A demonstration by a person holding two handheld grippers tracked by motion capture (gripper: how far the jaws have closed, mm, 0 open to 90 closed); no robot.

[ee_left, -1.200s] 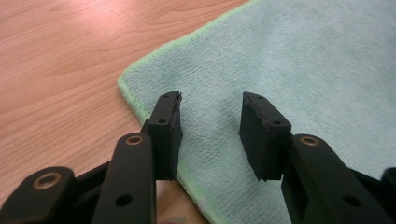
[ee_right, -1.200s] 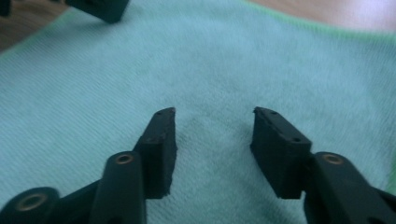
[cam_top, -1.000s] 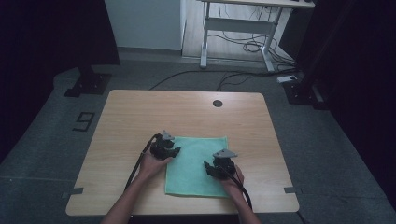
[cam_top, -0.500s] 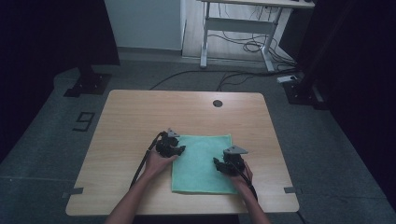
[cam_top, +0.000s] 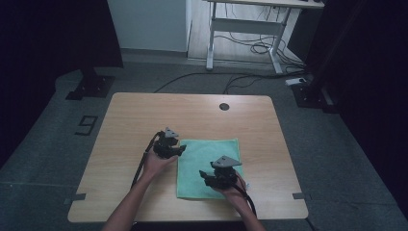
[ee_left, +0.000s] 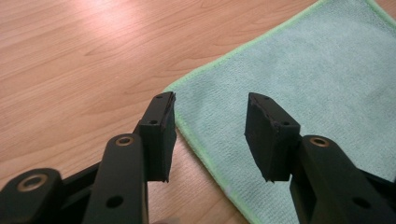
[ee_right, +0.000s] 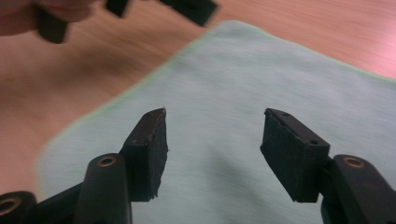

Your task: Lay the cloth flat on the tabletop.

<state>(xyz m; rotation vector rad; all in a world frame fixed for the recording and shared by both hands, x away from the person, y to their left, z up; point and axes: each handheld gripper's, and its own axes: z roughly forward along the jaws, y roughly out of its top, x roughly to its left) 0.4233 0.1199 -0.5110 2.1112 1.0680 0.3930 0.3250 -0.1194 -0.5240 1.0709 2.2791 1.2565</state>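
The left gripper (cam_top: 179, 150) is hovering at the far left corner of the flat, pale green microfibre cloth (cam_top: 208, 159), which is lying on the light wooden table (cam_top: 134, 115). Its jaws are gaping wide, straddling the cloth's edge and gripping nothing. The right gripper (cam_top: 206, 178) is hanging over the cloth's near part, jaws likewise spread wide and empty.
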